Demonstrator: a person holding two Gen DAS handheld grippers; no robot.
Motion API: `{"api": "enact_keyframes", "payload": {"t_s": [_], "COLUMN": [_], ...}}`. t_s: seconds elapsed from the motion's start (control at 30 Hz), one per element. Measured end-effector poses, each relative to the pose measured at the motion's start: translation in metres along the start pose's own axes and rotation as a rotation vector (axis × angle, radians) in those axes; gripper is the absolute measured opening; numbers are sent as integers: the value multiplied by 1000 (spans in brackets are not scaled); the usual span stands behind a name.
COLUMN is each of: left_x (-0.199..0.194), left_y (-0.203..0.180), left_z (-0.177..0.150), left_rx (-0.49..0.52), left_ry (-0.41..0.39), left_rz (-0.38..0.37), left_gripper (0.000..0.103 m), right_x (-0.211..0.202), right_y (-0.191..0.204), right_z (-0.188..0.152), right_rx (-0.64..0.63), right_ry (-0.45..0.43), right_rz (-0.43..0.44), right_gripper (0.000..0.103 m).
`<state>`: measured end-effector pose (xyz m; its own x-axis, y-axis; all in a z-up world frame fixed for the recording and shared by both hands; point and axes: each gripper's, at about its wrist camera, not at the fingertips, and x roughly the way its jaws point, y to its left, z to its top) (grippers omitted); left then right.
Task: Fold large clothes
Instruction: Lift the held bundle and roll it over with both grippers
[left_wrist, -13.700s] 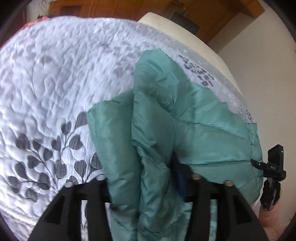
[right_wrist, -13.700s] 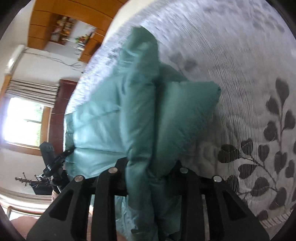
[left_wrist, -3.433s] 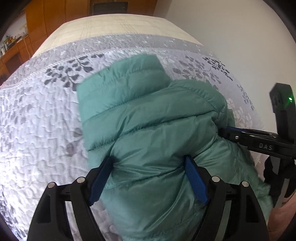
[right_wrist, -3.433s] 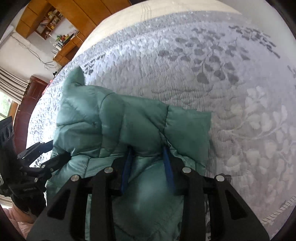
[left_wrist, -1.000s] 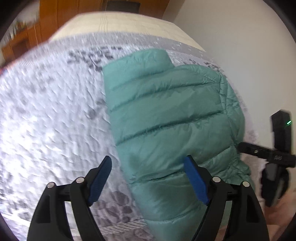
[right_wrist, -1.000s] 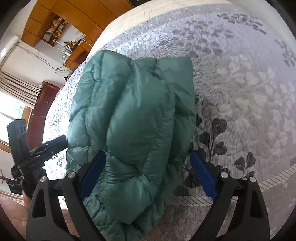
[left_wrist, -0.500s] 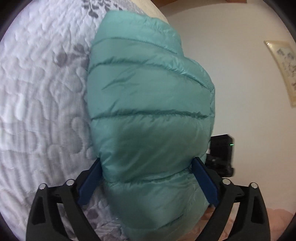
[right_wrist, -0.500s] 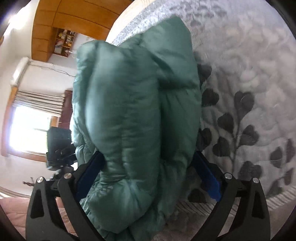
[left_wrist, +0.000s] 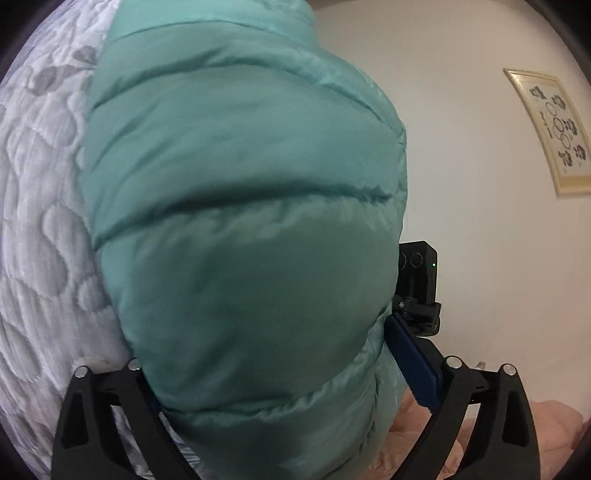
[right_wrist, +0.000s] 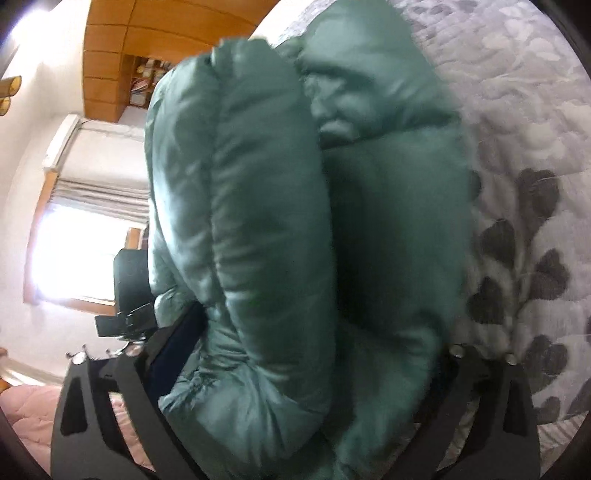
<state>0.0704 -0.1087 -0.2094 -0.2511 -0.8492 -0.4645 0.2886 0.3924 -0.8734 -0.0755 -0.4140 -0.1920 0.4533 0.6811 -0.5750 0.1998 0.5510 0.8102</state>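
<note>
The folded green jacket (left_wrist: 240, 229) bulges between the wide-spread fingers of the left gripper (left_wrist: 280, 373) and of the right gripper (right_wrist: 295, 373); whether either one presses it I cannot tell. It lies on a bed with a grey leaf-patterned quilt (right_wrist: 528, 177). Right of the left gripper a framed picture (left_wrist: 550, 133) hangs on the white wall (left_wrist: 472, 155); left of the right gripper are a bright window (right_wrist: 70, 251) and wooden cabinets (right_wrist: 122, 48).

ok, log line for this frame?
stage: bundle pickup | jacket: folded, on bed | left gripper: open around jacket | right gripper: open around jacket
</note>
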Motion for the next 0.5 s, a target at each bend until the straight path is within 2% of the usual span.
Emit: {"api": "enact_keyframes", "payload": {"t_s": [0.1, 0.17, 0.23, 0.27, 0.5], "left_x": [-3, -3, -9, -9, -37], "left_y": [-8, -9, -11, -15, -41], "left_z": [6, 7, 10, 9, 18], "left_rx": [29, 34, 41, 44, 112], "left_ry": [-17, -32, -47, -54, -125], "left_rz": [25, 28, 30, 26, 26], "left_gripper": [85, 79, 69, 68, 67], "right_x": [7, 7, 4, 2, -3], "right_y": [5, 10, 13, 15, 50], "right_z": [1, 3, 4, 4, 11], "right_rx": [-8, -12, -18, -24, -114], "right_ry": [16, 11, 0, -5, -42], "right_rz": [35, 55, 79, 85, 123], "right_gripper": [77, 64, 57, 53, 49]}}
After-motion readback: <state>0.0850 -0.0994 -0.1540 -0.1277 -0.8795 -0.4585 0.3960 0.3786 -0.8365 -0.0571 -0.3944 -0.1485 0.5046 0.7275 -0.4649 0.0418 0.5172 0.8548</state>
